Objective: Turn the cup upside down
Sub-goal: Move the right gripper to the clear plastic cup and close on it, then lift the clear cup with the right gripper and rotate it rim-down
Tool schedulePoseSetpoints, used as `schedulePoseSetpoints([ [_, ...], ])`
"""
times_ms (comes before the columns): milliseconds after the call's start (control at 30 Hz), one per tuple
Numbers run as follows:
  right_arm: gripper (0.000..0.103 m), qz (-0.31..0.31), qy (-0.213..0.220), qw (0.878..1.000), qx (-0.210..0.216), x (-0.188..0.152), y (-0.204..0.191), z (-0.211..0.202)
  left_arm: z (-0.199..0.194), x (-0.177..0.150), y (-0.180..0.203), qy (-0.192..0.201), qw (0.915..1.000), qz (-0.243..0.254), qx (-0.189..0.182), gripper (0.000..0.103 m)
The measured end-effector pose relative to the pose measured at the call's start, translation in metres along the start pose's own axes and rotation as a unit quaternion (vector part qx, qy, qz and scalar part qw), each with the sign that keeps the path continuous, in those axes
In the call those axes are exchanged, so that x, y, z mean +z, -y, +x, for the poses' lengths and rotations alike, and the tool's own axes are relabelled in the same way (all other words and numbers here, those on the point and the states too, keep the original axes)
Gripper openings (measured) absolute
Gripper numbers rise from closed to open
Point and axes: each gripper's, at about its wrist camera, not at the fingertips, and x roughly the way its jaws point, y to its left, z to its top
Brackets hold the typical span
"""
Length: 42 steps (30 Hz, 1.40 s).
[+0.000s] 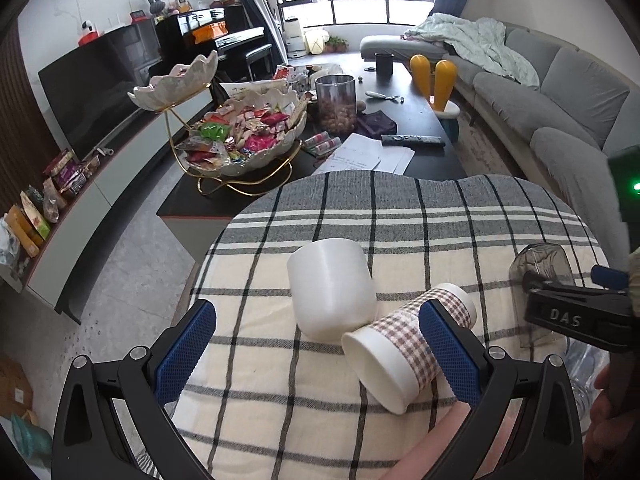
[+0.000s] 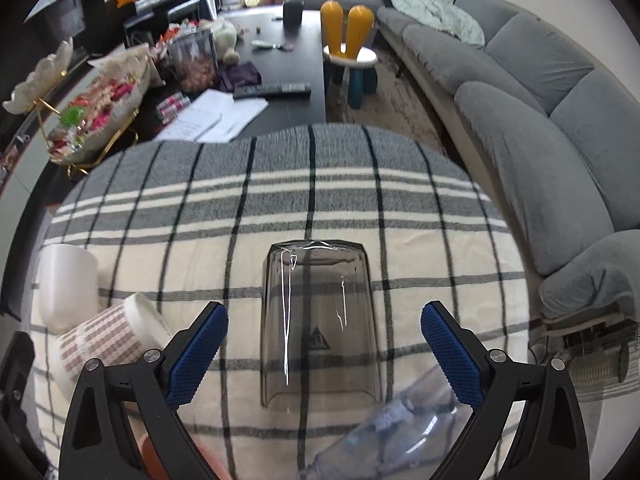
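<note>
A clear smoky glass cup (image 2: 320, 324) stands upside down on the plaid cloth, between and just beyond the open fingers of my right gripper (image 2: 322, 354); it also shows at the right of the left wrist view (image 1: 546, 280). A checked paper cup (image 1: 408, 346) lies on its side, leaning on a white cup (image 1: 332, 288) that stands upside down. My left gripper (image 1: 316, 354) is open, its right finger over the paper cup. Both cups show at the left of the right wrist view, the paper cup (image 2: 108, 340) and the white cup (image 2: 68, 288).
The plaid-covered table (image 1: 400, 208) drops off at its far edge. A clear plastic bottle (image 2: 392, 428) lies near my right gripper. Beyond stand a black coffee table (image 1: 432, 120) with snack bowls (image 1: 240, 136), a grey sofa (image 1: 560, 100) and a yellow stool (image 2: 348, 56).
</note>
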Motion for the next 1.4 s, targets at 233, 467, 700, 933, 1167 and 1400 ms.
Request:
schedulePoseSetpoints([
  [233, 0.085, 0.004, -0.045, 0.999, 0.006, 0.001, 0.002, 0.032, 0.007, 0.004, 0.003, -0.004, 0.9999, -0.004, -0.011, 0.103],
  [467, 0.068, 0.017, -0.058, 0.998, 0.026, -0.001, 0.004, 0.046, 0.007, 0.004, 0.005, -0.003, 0.9999, -0.003, -0.015, 0.103],
  [700, 0.067, 0.014, -0.035, 0.999, 0.033, -0.003, 0.003, 0.032, -0.003, 0.003, 0.003, 0.004, 0.9998, -0.004, -0.018, 0.103],
  [933, 0.067, 0.016, 0.002, 0.999, 0.035, 0.000, 0.001, -0.007, -0.031, 0.006, -0.008, 0.022, 0.9995, -0.014, -0.018, 0.103],
  [1167, 0.067, 0.014, 0.019, 0.998, 0.060, -0.024, -0.005, -0.070, -0.084, -0.006, -0.034, 0.053, 0.9983, -0.022, -0.009, 0.103],
  [1400, 0.067, 0.004, 0.012, 0.996, 0.087, -0.077, -0.022, -0.122, -0.139, -0.047, -0.070, 0.071, 0.9970, -0.029, 0.009, 0.103],
])
